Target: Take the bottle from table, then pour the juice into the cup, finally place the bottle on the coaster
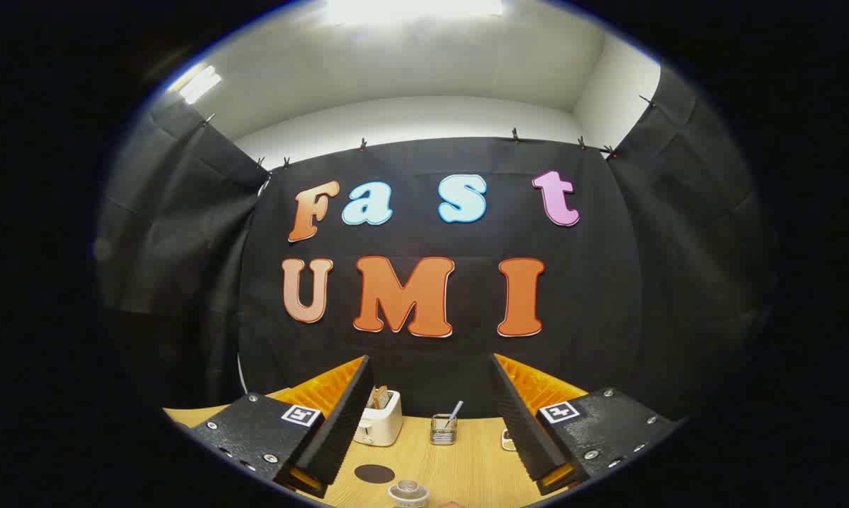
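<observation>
A light wooden table point(467, 451) stands against the black cloth wall. The gripper point(428, 451) hangs with fingers spread wide, empty. The round dark coaster point(374, 473) and clear glass cup point(407, 492) lie between them; a white toaster point(380, 421) sits at the far edge. I cannot make out the bottle, so a blind descent may knock the cup.

The claw point(428, 416) hangs above the wooden bench point(467, 466) with its fingers spread wide and nothing between them. Low between the fingers sit a dark round coaster point(374, 473) and, just beside it, a clear glass cup point(407, 492). Beyond them, near the black cloth wall, stand a white toaster point(380, 421) with bread in it and a small wire holder point(443, 429) with a utensil.
</observation>
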`<state>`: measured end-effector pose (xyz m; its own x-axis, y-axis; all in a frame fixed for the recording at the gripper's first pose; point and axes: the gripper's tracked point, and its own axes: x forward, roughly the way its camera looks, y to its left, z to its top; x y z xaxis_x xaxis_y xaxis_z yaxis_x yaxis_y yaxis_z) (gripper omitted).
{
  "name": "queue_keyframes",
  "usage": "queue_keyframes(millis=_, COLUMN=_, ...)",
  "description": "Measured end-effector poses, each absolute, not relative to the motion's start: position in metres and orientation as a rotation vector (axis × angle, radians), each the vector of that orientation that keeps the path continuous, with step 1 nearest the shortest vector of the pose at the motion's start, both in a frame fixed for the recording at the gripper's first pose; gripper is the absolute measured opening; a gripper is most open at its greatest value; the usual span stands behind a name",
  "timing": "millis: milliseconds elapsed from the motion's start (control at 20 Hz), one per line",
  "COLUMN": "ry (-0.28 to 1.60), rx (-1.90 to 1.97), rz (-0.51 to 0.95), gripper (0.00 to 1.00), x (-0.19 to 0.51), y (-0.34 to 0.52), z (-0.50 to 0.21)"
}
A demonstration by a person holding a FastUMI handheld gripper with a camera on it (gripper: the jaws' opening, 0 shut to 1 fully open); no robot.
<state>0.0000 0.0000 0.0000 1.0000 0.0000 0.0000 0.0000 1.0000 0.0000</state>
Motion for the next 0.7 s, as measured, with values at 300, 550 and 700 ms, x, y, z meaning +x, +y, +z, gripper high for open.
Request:
queue_keyframes(millis=300, ry=0.001, rx=-0.009, rz=0.019, gripper=0.97, x=-0.0009, y=0.0038, z=0.0051)
queue_keyframes(millis=550, ry=0.007, rx=-0.006, rz=0.012, gripper=0.97, x=-0.0018, y=-0.0025, z=0.0074)
queue_keyframes(millis=700, ry=0.005, rx=0.0, rz=0.012, gripper=0.97, x=-0.0004, y=-0.005, z=0.0074)
